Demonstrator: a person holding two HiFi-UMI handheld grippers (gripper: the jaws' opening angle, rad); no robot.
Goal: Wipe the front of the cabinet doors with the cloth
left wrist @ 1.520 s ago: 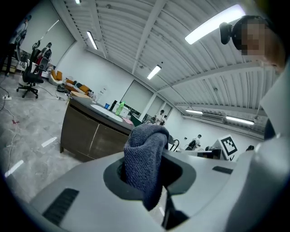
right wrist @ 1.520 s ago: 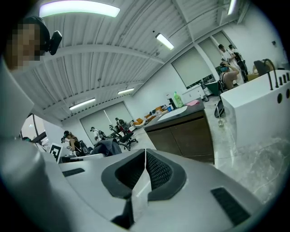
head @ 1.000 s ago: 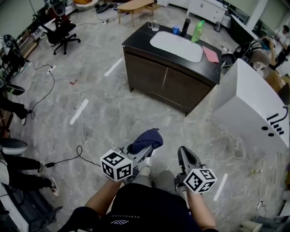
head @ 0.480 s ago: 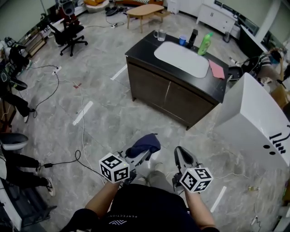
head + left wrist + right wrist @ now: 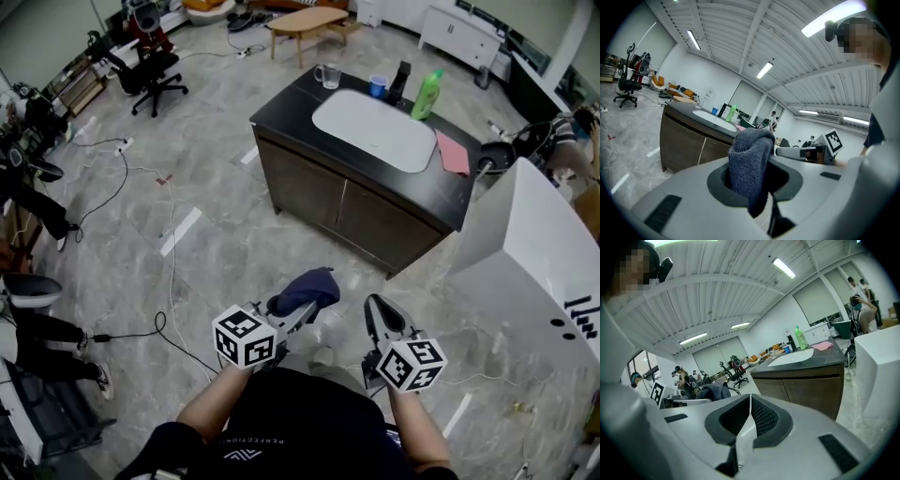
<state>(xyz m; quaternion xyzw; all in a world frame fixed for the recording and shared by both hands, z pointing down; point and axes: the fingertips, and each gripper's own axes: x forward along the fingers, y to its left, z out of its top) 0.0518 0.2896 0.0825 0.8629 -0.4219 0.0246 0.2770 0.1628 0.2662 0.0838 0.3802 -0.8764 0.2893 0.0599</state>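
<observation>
A dark blue cloth (image 5: 305, 288) bulges out of my left gripper (image 5: 296, 313), which is shut on it; in the left gripper view the cloth (image 5: 751, 166) fills the jaws. My right gripper (image 5: 380, 316) is shut with nothing between its jaws, which meet in the right gripper view (image 5: 749, 417). Both hang over the floor, well short of the dark brown cabinet (image 5: 349, 202) with two front doors, a black top and a white sink (image 5: 375, 130). The cabinet's doors (image 5: 808, 387) show in the right gripper view too.
A green bottle (image 5: 425, 95), blue cup (image 5: 378, 86), glass mug (image 5: 329, 75) and pink cloth (image 5: 453, 153) stand on the cabinet top. A white block (image 5: 532, 265) stands right of the cabinet. Cables (image 5: 169, 281) trail on the floor at left; office chair (image 5: 156, 64) far back.
The view has shifted a little, and the cabinet looks slightly nearer. Both grippers keep the same pose, the left still holding the cloth.
</observation>
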